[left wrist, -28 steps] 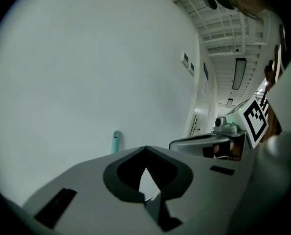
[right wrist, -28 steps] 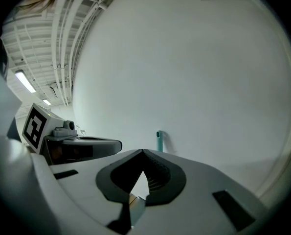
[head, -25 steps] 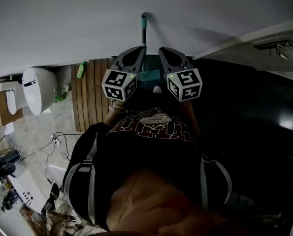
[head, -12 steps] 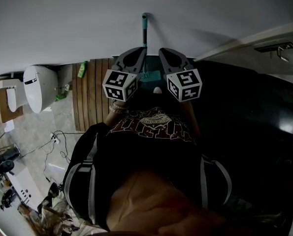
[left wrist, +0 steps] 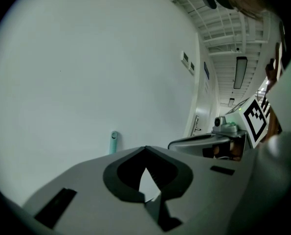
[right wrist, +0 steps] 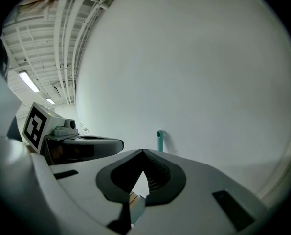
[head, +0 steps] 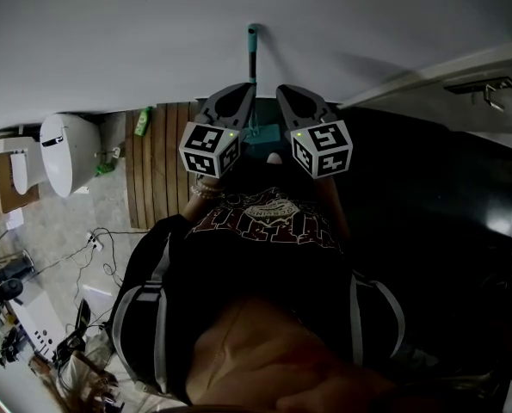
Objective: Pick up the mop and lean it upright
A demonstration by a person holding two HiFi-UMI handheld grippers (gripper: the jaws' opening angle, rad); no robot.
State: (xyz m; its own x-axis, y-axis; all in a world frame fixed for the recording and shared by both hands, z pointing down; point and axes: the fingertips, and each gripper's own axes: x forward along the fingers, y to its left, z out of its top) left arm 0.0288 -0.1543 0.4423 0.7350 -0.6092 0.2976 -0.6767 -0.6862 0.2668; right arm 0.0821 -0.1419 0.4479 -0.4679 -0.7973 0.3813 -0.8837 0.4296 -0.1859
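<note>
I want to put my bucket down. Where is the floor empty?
The wooden floor is bare between the green bottle and the mop. The pale tiles between the toilet and the cables are free too. The lower left corner is crowded with clutter. The right side is too dark to tell.

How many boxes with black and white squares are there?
2. One marker cube sits on the left gripper; the other sits on the right gripper. I see no more, though the dark area on the right might hide some.
</note>
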